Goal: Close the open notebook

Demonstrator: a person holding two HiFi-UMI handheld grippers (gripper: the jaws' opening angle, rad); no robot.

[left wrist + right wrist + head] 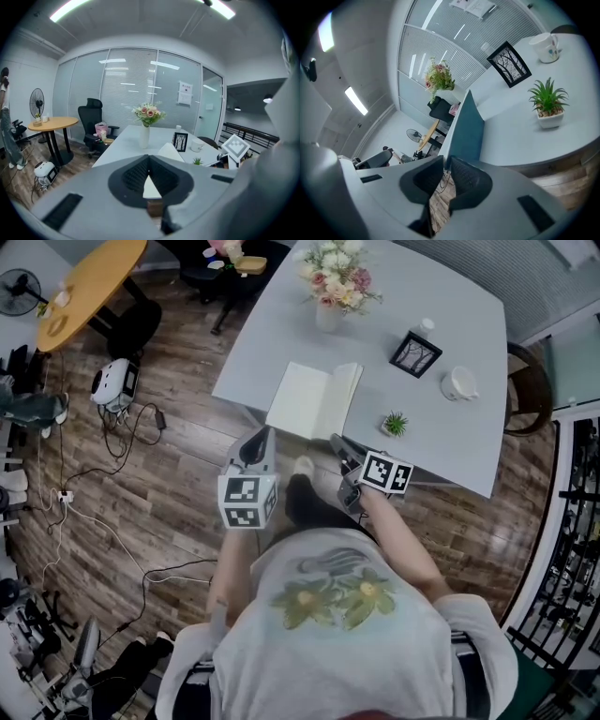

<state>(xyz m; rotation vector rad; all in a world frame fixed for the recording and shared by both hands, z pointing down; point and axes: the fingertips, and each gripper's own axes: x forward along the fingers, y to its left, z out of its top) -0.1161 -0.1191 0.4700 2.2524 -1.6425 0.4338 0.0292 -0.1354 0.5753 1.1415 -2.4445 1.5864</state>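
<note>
head view: open notebook [314,399] lies on a grey table [450,324], at twelve o'clock from both tongs. right tongs [337,443] pinch its near right corner; left tongs [260,439] are closed, empty. right gripper view alone shows its raised teal outside.

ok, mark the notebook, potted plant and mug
notebook [302,399], head view, flat left page
potted plant [395,422], head view, green leaves
mug [459,383], head view, white body
</note>
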